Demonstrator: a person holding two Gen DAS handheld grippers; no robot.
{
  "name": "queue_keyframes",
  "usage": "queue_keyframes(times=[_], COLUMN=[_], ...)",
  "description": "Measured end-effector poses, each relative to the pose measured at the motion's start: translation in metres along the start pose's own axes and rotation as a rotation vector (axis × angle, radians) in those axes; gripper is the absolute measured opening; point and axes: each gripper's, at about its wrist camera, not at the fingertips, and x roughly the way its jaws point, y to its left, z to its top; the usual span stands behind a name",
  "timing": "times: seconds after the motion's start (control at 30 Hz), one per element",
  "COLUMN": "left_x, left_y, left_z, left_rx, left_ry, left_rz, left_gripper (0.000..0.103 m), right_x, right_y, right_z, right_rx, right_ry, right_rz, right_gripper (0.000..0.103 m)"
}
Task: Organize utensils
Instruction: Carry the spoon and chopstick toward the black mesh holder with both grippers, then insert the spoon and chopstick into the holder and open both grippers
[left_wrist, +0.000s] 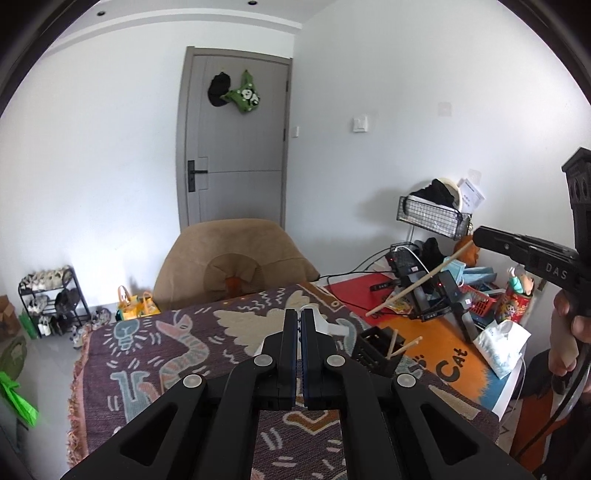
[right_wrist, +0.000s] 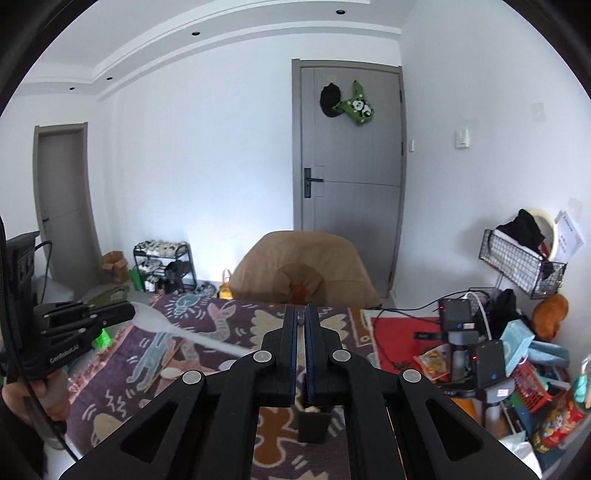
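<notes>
My left gripper (left_wrist: 299, 314) is shut on a white plastic spoon (left_wrist: 325, 325); in the right wrist view the spoon (right_wrist: 177, 330) sticks out from that gripper (right_wrist: 127, 312) over the patterned table. My right gripper (right_wrist: 302, 314) is shut on a wooden chopstick; in the left wrist view the chopstick (left_wrist: 417, 284) slants down from that gripper (left_wrist: 478, 236), above a black slotted utensil holder (left_wrist: 376, 350). The holder has two wooden sticks in it. It also shows in the right wrist view (right_wrist: 314, 424), below my fingers.
A patterned cloth (left_wrist: 166, 350) covers the table. A tan chair (left_wrist: 229, 258) stands behind it. The right end holds chargers (right_wrist: 458, 314), a red basket (right_wrist: 532, 384), a tissue pack (left_wrist: 498, 343) and cables. A wire basket (left_wrist: 432, 218) stands behind. More utensils (right_wrist: 166, 373) lie on the cloth.
</notes>
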Motion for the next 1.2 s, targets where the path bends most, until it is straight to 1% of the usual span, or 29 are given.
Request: queue_keyframes(times=[0.13,0.23,0.4,0.47,0.57,0.63,0.67,0.7,0.73,0.77,0.8,0.97,1.03,1.1,1.17,1.2], left_x=[0.013,0.022,0.035,0.041,0.050,0.058,0.062,0.064,0.067,0.070,0.073,0.090,0.098,0.104,0.108,0.109], left_y=[-0.013,-0.021,-0.036,-0.044,-0.054,-0.060,-0.063,-0.064,-0.066,-0.067,-0.069,-0.076,-0.080,-0.085,-0.089,-0.090], left_z=[0.005,0.007,0.017,0.021,0.024,0.025,0.026,0.026,0.026,0.026,0.026,0.030,0.031,0.032,0.033,0.034], left_rx=[0.022,0.035,0.054,0.077,0.112,0.128,0.138,0.145,0.156,0.164,0.174,0.208,0.221,0.224,0.215,0.208], left_ry=[0.017,0.023,0.033,0.039,0.061,0.083,0.098,0.107,0.118,0.126,0.135,0.181,0.203,0.222,0.237,0.240], left_rz=[-0.016,-0.019,-0.023,-0.025,-0.025,-0.027,-0.027,-0.026,-0.023,-0.020,-0.014,0.001,-0.006,-0.021,-0.041,-0.057], left_gripper=[0.001,0.001,0.001,0.001,0.001,0.001,0.001,0.001,0.001,0.001,0.001,0.001,0.001,0.001,0.001,0.002], right_x=[0.008,0.014,0.021,0.024,0.033,0.040,0.043,0.044,0.046,0.048,0.049,0.055,0.052,0.048,0.045,0.044], right_y=[-0.016,-0.026,-0.034,-0.035,-0.039,-0.042,-0.043,-0.044,-0.046,-0.049,-0.052,-0.072,-0.077,-0.085,-0.089,-0.091], right_z=[-0.005,-0.012,-0.020,-0.022,-0.024,-0.026,-0.029,-0.032,-0.035,-0.039,-0.042,-0.064,-0.072,-0.083,-0.093,-0.098], right_rx=[0.023,0.044,0.048,0.043,0.052,0.061,0.064,0.068,0.076,0.086,0.095,0.200,0.230,0.266,0.293,0.304], right_ry=[0.021,0.036,0.058,0.068,0.084,0.091,0.095,0.095,0.091,0.085,0.085,0.105,0.103,0.102,0.105,0.112], right_rz=[-0.008,0.007,0.025,0.027,0.022,0.018,0.019,0.018,0.016,0.017,0.019,0.038,0.044,0.044,0.040,0.037], right_gripper=[0.005,0.005,0.005,0.005,0.005,0.007,0.014,0.026,0.033,0.043,0.047,0.047,0.050,0.066,0.070,0.070])
